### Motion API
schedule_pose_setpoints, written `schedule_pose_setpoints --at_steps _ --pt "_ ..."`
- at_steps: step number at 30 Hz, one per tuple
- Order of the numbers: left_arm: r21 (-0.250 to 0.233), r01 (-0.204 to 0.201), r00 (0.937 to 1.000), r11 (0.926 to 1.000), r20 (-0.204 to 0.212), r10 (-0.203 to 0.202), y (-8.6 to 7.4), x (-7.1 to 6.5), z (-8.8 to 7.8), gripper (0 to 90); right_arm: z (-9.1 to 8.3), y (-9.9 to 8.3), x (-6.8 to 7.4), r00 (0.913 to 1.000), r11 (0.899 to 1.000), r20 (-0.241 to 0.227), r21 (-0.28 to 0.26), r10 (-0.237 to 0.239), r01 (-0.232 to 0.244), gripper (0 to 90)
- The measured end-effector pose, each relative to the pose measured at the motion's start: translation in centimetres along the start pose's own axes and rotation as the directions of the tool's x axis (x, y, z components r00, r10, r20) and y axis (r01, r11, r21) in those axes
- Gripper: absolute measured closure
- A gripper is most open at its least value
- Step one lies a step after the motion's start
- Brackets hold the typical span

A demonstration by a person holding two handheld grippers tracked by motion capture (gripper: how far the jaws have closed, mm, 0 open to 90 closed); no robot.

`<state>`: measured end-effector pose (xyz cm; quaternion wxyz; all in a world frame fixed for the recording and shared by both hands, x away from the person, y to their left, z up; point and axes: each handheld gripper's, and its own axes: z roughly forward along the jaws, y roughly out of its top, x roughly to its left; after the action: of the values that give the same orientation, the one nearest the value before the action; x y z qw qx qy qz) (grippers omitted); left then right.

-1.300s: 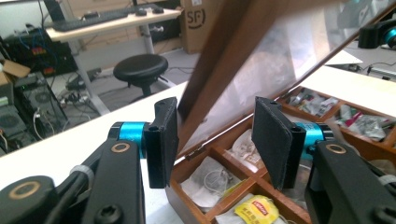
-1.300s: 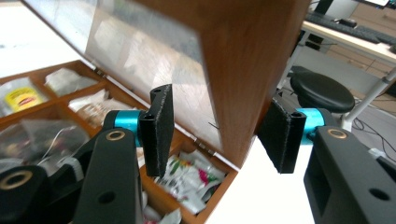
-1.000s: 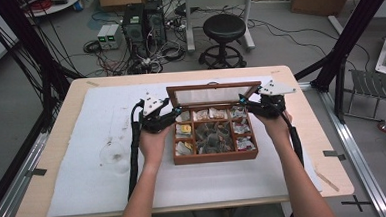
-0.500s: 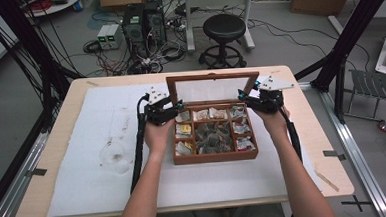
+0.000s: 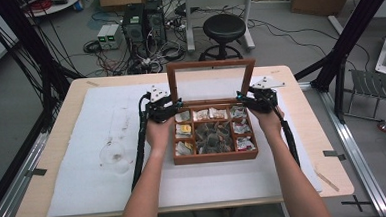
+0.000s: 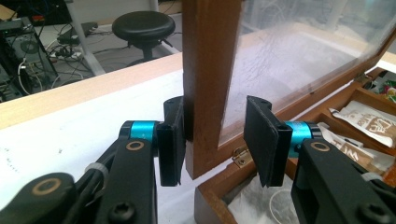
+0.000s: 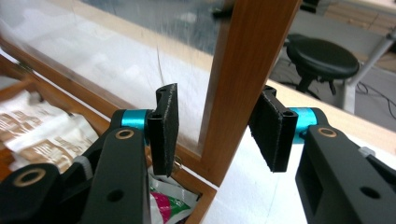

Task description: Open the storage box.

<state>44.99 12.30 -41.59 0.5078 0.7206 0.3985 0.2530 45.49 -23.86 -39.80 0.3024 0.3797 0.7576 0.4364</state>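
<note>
An open wooden box (image 5: 216, 158) holds several packets (image 5: 212, 135) in compartments. Its glass-paned lid (image 5: 210, 65) stands upright at the back. My left gripper (image 5: 173, 108) straddles the lid's left stile (image 6: 203, 70). The left gripper (image 6: 212, 140) has its outer pad on the wood and its inner pad just off the glass; its jaws have been closing. My right gripper (image 5: 243, 100) has just closed on the right stile (image 7: 247, 60). The right gripper (image 7: 215, 128) has one pad behind the wood and one in front.
The box sits on a white mat (image 5: 83, 159) over a wooden table (image 5: 46, 206). A smudge marks the mat at left (image 5: 114, 155). Beyond the far edge stand a black stool (image 5: 224, 26) and computer cases with cables (image 5: 144, 21).
Both hands have moved inward to the lid's two side edges. The lid's top rail stands higher in the high view than a second ago.
</note>
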Motion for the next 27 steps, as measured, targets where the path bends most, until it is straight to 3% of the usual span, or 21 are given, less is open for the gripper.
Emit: schedule_pose_setpoints --at_steps 3,6,13,16,17,20,25,27 --pt "-0.005 0.008 1.0000 1.0000 0.004 -0.008 -0.1 0.3 0.3 59.7 0.7 -0.4 -0.3 0.9996 0.999 -0.011 0.022 0.025 -0.025 55.8" --pt "-0.005 0.028 0.9995 0.9996 0.016 -0.028 0.0 0.7 0.7 60.6 1.2 -0.7 -0.6 0.9983 0.998 -0.020 0.009 0.055 -0.055 56.3" --pt "-0.002 0.074 0.9968 0.9973 0.032 -0.074 -0.3 1.4 1.5 61.2 2.0 -1.3 -0.8 0.9978 0.997 -0.020 0.035 0.064 -0.063 56.9" --pt "0.006 0.138 0.9879 0.9905 0.072 -0.138 -0.4 2.2 1.9 60.9 2.3 -1.6 -1.2 0.9953 0.996 -0.035 0.031 0.090 -0.089 56.3" --pt "0.006 0.138 0.9879 0.9905 0.072 -0.138 -0.4 2.2 1.9 60.8 2.3 -1.6 -1.2 0.9953 0.996 -0.035 0.031 0.090 -0.089 56.3" --pt "0.011 0.175 0.9803 0.9846 0.092 -0.175 -0.5 2.6 2.2 60.3 2.6 -1.9 -1.4 0.9903 0.991 -0.049 0.028 0.130 -0.129 55.4" --pt "0.012 0.207 0.9742 0.9783 0.090 -0.207 -0.8 2.8 2.5 58.8 2.8 -2.0 -1.4 0.9906 0.991 -0.046 0.038 0.129 -0.127 53.5" --pt "0.016 0.228 0.9694 0.9736 0.091 -0.228 -1.0 2.9 2.7 58.3 2.9 -2.2 -1.6 0.9868 0.988 -0.053 0.037 0.153 -0.152 53.3"
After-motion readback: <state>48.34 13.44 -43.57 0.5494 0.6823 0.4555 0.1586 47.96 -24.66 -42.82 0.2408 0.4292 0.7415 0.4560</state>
